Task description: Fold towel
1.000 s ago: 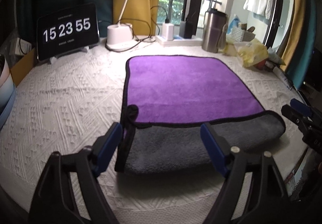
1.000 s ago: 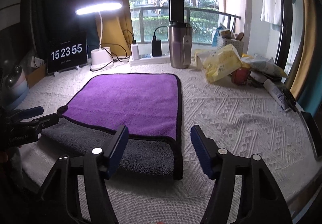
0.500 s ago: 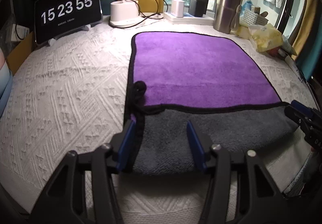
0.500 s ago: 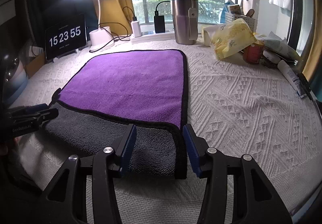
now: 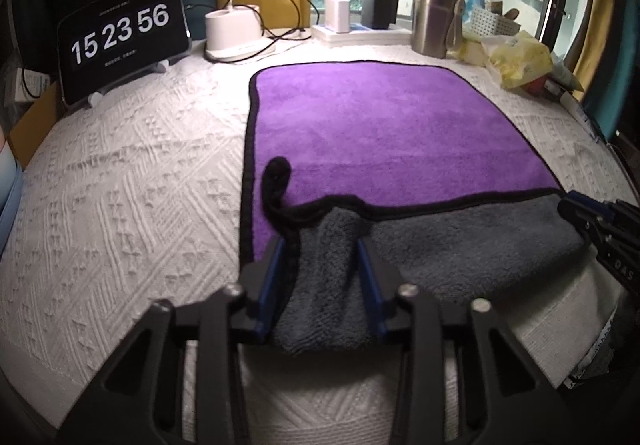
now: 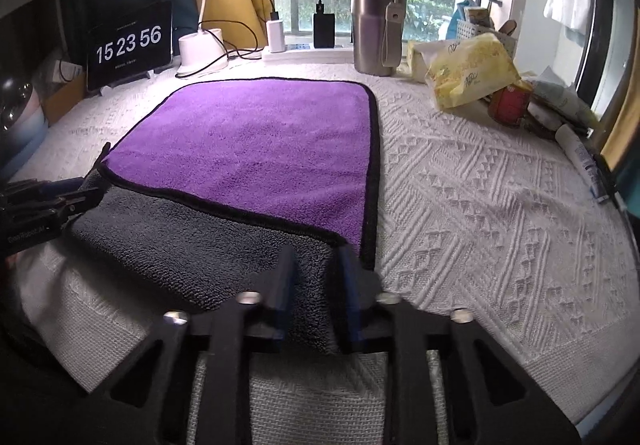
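Now the towel (image 5: 380, 133) lies flat mid-bench, its near gray hem turned over. Soft, light and limp, it bunches where my left hand-held gripper (image 5: 322, 265) and right hand-held gripper (image 6: 316, 281) pinch its near corners.

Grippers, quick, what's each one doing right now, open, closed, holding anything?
Left gripper: closed on the towel at its near left corner.
Right gripper: closed on the towel's near right corner.
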The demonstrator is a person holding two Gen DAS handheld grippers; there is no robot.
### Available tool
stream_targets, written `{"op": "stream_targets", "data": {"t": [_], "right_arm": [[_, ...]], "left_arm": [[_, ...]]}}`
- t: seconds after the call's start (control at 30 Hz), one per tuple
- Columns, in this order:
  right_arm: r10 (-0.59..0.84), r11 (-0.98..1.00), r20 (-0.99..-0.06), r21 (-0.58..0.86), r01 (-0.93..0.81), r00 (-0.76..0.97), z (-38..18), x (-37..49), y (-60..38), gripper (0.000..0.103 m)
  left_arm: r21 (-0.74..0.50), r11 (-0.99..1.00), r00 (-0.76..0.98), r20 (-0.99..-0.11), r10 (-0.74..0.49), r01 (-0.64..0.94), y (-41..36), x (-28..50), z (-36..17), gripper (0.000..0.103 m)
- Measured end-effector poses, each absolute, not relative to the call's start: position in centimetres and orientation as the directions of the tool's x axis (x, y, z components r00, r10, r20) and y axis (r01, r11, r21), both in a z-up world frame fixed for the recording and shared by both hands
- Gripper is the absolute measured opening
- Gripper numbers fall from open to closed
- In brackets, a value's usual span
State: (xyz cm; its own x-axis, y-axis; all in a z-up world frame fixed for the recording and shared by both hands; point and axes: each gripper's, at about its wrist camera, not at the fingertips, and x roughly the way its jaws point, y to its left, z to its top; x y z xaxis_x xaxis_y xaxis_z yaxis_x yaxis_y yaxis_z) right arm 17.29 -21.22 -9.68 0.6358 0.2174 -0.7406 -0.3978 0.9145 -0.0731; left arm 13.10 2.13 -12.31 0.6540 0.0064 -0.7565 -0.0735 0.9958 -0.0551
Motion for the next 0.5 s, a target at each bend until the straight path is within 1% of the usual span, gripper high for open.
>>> {"op": "stream_targets", "data": {"t": [0.03, 0.07, 0.1, 0.17, 0.3, 0.5], "right_arm": [[0.219, 0.912, -0.736, -0.079, -0.403, 0.64, -9.6, 17.2, -21.2, 0.008], [0.217, 0.909, -0.735, -0.087, -0.407, 0.642, -9.6, 17.1, -21.1, 0.006], [0.214, 0.907, -0.732, -0.097, -0.409, 0.647, -9.6, 17.0, -21.0, 0.006], [0.209, 0.903, -0.722, -0.116, -0.413, 0.66, -9.3, 16.8, -20.9, 0.005], [0.215, 0.905, -0.678, -0.132, -0.405, 0.702, -7.9, 16.3, -21.0, 0.005], [0.234, 0.906, -0.619, -0.14, -0.399, 0.75, -5.7, 16.1, -21.1, 0.005]], "left_arm": [[-0.063, 0.996, 0.654, -0.757, -0.006, -0.064, 2.0, 13.0, -12.2, 0.021], [-0.057, 0.997, 0.657, -0.754, -0.009, -0.051, 1.8, 13.0, -12.2, 0.014], [-0.052, 0.998, 0.659, -0.752, -0.011, -0.042, 1.5, 12.9, -12.1, 0.011], [-0.06, 0.998, 0.664, -0.748, -0.023, -0.033, 1.3, 12.8, -11.9, 0.009], [-0.104, 0.994, 0.676, -0.735, -0.053, -0.035, 1.6, 12.6, -11.3, 0.008], [-0.119, 0.993, 0.733, -0.677, -0.065, -0.022, 1.5, 12.0, -8.9, 0.008]]}}
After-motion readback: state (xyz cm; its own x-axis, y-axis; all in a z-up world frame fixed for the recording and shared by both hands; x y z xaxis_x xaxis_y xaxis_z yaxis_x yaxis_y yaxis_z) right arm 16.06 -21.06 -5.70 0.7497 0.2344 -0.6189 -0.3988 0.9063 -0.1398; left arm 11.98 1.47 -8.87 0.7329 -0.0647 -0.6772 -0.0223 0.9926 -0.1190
